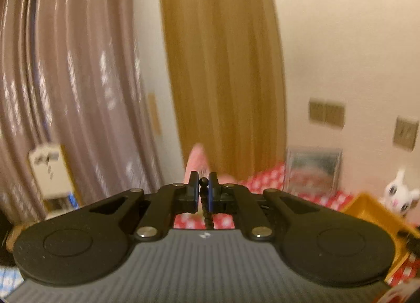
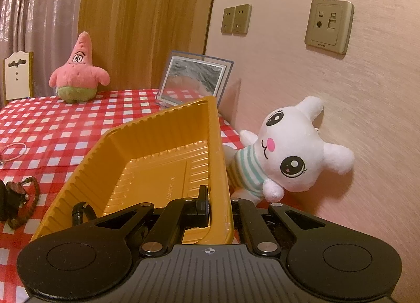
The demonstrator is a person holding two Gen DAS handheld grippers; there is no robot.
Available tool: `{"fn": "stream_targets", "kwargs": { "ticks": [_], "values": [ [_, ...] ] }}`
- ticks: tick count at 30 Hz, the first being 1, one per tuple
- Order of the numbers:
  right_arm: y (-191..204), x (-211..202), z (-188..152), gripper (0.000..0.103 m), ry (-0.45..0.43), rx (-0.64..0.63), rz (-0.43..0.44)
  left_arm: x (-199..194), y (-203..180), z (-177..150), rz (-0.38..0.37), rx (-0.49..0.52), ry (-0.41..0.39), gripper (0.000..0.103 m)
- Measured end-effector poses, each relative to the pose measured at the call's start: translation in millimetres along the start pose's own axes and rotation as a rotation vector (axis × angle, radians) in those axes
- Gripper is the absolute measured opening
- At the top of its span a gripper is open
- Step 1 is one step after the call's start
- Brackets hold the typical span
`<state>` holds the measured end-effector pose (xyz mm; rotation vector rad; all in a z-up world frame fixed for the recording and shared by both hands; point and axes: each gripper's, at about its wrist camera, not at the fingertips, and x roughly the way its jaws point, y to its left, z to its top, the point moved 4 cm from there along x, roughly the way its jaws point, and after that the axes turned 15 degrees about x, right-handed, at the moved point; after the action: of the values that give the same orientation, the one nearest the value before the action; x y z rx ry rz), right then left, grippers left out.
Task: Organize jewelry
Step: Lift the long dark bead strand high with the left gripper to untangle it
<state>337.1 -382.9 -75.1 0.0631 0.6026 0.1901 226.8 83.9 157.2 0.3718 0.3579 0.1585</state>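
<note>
Right wrist view: the right tool (image 2: 215, 204) clamps the yellow tray's (image 2: 147, 156) rim, one dark band (image 2: 83, 211) inside, beads (image 2: 25, 204) on the bench (image 2: 65, 129) lower left, while the left tool (image 1: 203, 190) grips a black bead strand (image 1: 204, 198).

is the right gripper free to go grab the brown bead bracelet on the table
Probably not: the right gripper is shut on the yellow tray's rim, tilting it. It must let go first; the brown bead bracelet lies uncovered beside the tray.

Place: a home, a lived-in room.
Table (image 2: 78, 129): red-and-white checked cloth.
On the table: pink star plush (image 2: 78, 72) at the far edge, framed picture (image 2: 194, 80) right of it.
Behind the table: curtains (image 2: 39, 14), wooden door (image 2: 147, 19), wall sockets (image 2: 236, 18).
</note>
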Motion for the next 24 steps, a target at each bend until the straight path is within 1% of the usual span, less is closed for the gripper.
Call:
{"fn": "stream_targets", "kwargs": {
  "ticks": [3,5,8,10,14,17,21,24],
  "values": [
    [0,0,0,0.003,0.001,-0.001,-0.001,17,-7,-53,-0.006,-0.099,0.138,0.006],
    [-1,1,0,0.003,0.004,-0.004,0.0,19,-12,-83,-0.004,-0.147,0.21,0.006],
    [0,0,-1,0.003,0.005,-0.012,-0.001,5,-15,-108,-0.017,-0.207,0.254,0.006],
    [0,0,-1,0.003,0.007,-0.015,0.0,-10,-15,-114,-0.016,-0.232,0.263,0.006],
    [3,-1,0,0.003,0.01,-0.031,0.001,-45,-9,-104,0.005,-0.226,0.218,0.006],
    [3,0,-1,0.003,0.013,-0.034,0.001,-69,1,-82,0.028,-0.222,0.148,0.006],
    [3,3,0,0.003,0.016,-0.04,0.004,-87,13,-49,0.063,-0.183,0.057,0.006],
    [4,3,-1,0.003,0.017,-0.042,0.009,-90,19,-26,0.069,-0.149,0.002,0.006]
  ]
}}
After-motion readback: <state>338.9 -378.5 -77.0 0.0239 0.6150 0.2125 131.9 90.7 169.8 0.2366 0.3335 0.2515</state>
